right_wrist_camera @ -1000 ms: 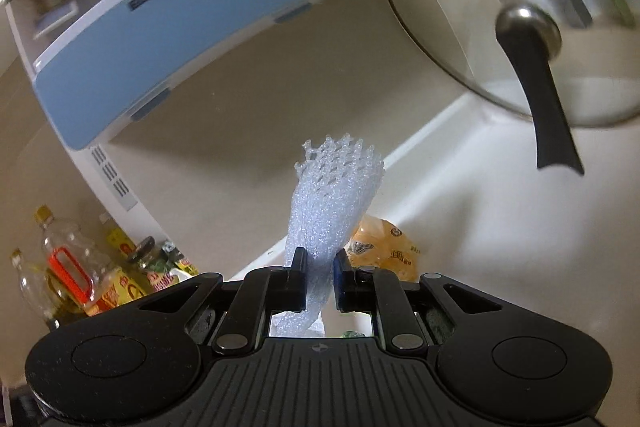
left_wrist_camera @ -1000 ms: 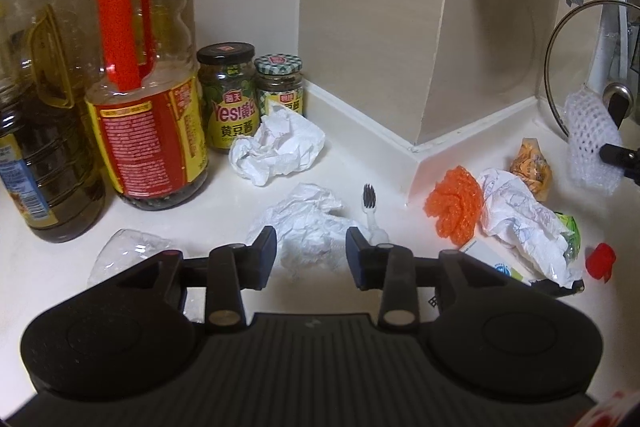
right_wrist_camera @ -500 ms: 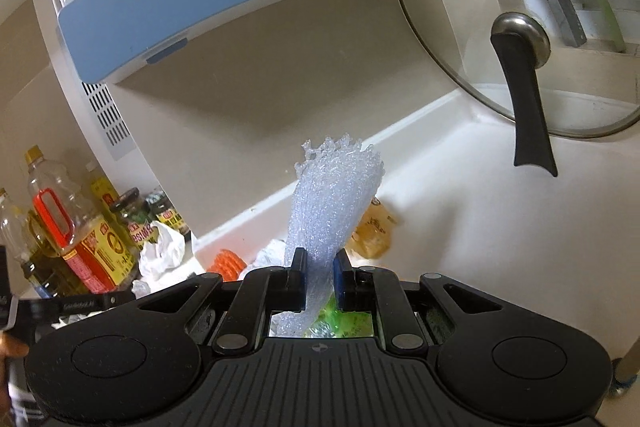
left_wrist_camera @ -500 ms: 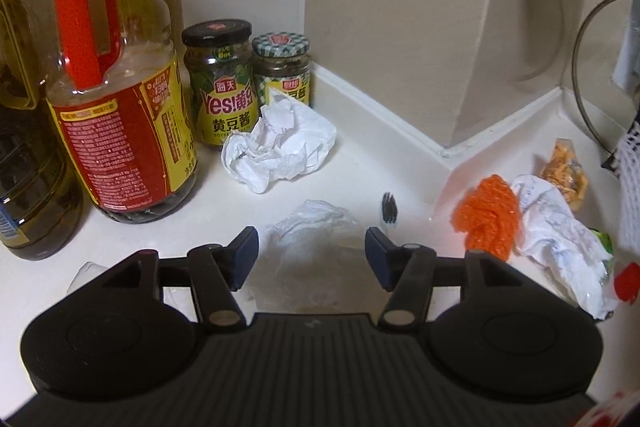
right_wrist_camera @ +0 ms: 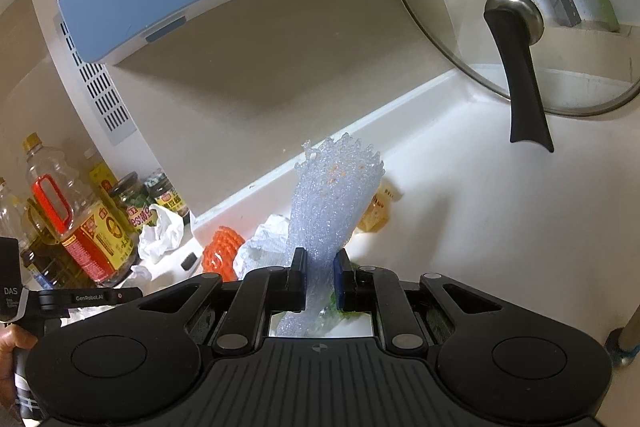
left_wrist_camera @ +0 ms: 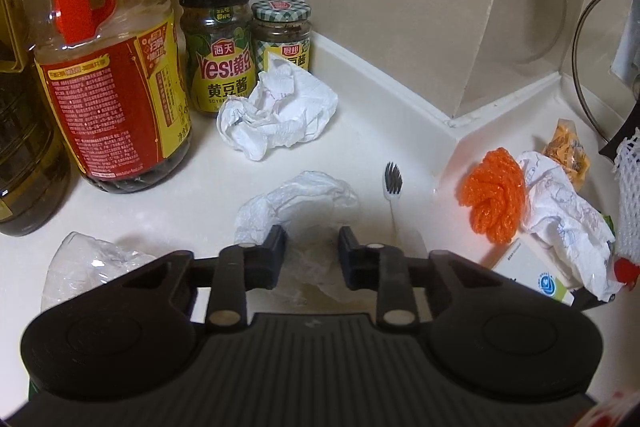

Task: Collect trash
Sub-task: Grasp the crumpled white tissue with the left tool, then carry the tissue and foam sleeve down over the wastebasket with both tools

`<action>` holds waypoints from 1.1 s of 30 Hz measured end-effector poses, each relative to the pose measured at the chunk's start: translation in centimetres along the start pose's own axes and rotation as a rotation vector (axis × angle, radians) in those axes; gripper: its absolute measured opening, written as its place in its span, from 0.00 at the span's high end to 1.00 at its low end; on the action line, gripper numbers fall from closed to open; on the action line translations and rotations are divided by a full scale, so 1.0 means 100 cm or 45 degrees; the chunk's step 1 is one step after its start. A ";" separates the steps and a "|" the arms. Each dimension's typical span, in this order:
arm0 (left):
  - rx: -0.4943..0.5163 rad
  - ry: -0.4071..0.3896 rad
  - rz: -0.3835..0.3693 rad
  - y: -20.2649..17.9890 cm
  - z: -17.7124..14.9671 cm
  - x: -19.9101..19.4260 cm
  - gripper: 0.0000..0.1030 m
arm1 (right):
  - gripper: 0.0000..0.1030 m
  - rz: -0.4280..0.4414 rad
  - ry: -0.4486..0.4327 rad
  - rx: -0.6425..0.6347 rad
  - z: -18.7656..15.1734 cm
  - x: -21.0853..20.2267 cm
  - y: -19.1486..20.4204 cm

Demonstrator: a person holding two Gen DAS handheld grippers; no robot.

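Left wrist: left gripper (left_wrist_camera: 311, 257) jaws just closing around crumpled clear plastic (left_wrist_camera: 298, 201), not visibly pinched. Right gripper (right_wrist_camera: 320, 277) clamped on white foam net (right_wrist_camera: 334, 205).

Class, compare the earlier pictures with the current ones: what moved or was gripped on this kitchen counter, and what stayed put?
The left hand-held gripper moved forward and down over the crumpled plastic film; its jaws have just been closing, with the film now between them. The right hand-held gripper stayed shut on the white foam net. The crumpled paper, toothbrush and orange net have not moved.
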State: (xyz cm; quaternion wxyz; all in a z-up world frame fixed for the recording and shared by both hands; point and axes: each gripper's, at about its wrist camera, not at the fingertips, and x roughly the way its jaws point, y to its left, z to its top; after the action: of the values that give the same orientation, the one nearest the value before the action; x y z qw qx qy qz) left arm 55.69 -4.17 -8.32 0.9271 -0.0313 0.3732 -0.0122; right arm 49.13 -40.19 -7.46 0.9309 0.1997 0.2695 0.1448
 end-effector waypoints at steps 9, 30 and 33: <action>-0.044 -0.096 -0.003 0.015 0.003 -0.031 0.82 | 0.87 -0.010 -0.005 -0.017 -0.003 -0.008 0.005; -0.109 -0.188 -0.144 0.040 -0.039 -0.153 0.82 | 0.87 0.020 -0.073 -0.049 -0.030 -0.070 0.070; -0.119 -0.181 -0.183 0.044 -0.052 -0.168 0.82 | 0.87 0.024 -0.076 -0.052 -0.040 -0.084 0.084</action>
State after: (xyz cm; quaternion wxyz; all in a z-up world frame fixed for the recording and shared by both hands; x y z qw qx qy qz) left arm 39.93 0.72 -0.74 0.9456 -0.1019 0.3033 -0.0591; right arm 38.73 -34.79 -3.10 0.9410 0.1875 0.2366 0.1528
